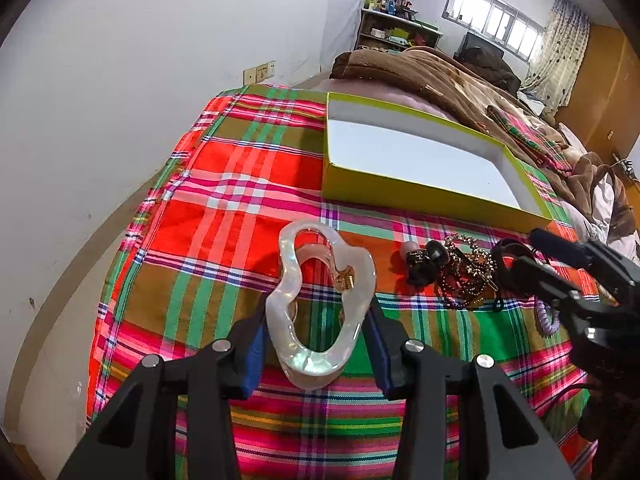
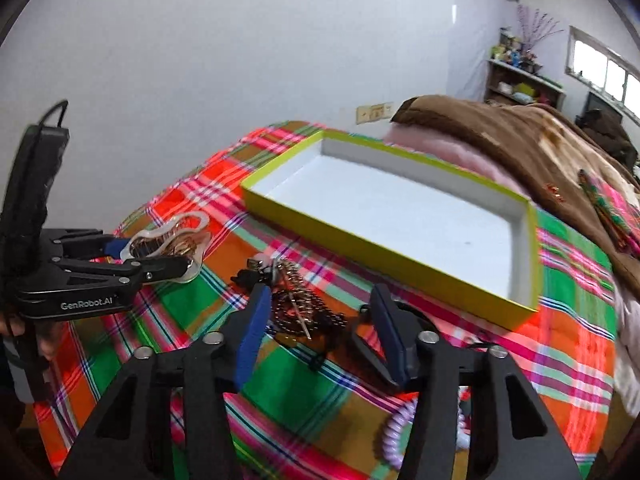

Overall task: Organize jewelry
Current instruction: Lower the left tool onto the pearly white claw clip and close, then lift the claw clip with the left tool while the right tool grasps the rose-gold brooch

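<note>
Plaid cloth (image 1: 248, 184): left claw (image 1: 316, 344) grips pearly hair clip (image 1: 320, 300); right claw (image 2: 320, 320) unclenched over bead tangle (image 2: 304, 304)

Pearly white hair claw (image 1: 320, 312), lime-green box (image 1: 420, 196) with white inside, red-green plaid cloth (image 1: 240, 184).

I see both views evenly lit by daylight from the window (image 1: 496, 20), which blows out white. Shadows soft. The right wrist view is motion-blurred, worst on the plaid cloth (image 2: 568, 320); the left is sharp. Strong fisheye bending, dark corners.
</note>
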A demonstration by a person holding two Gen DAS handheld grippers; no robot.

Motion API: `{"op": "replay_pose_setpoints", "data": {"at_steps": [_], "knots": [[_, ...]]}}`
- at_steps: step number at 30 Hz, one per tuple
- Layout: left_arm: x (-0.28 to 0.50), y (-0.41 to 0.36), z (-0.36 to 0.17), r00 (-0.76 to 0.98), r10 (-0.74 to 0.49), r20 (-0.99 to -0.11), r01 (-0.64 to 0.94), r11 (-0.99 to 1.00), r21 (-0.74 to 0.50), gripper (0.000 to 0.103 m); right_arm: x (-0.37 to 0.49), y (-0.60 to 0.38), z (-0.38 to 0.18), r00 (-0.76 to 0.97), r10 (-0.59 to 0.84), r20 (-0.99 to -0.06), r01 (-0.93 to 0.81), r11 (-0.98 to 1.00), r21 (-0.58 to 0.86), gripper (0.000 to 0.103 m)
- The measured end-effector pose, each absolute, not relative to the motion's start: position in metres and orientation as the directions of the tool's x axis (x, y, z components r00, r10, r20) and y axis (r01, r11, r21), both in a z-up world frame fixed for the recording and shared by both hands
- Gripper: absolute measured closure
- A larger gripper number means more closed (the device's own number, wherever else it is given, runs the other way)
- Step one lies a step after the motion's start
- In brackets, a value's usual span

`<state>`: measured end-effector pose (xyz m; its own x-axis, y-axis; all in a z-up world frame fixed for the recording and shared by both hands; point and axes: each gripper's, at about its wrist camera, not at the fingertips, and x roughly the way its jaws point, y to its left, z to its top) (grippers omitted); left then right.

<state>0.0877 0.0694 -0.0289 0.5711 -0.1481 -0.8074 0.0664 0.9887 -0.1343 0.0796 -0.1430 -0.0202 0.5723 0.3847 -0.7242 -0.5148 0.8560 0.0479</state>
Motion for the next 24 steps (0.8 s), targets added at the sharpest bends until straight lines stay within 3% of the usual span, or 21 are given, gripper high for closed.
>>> {"op": "replay_pose_setpoints", "data": {"at_steps": [10,20,24], "knots": [[0.09,0.069,-0.03,0.57,-0.139,-0.81,0.061,0.99,-0.127,0.058,0.091,-0.128,-0.031,0.532,0.389,-0.752,-0.551,0.833,0.041,0.066],[0.093,0.068,-0.029,0.572,-0.139,-0.808,0.064,0.99,-0.125,0.058,0.093,-0.126,-0.036,0.534,0.376,-0.757,-0.536,0.843,0.041,0.091],[0.094,0.067,-0.028,0.577,-0.138,-0.805,0.065,0.99,-0.124,0.058,0.093,-0.127,-0.035,0.543,0.379,-0.749,-0.523,0.851,0.051,0.091]]}}
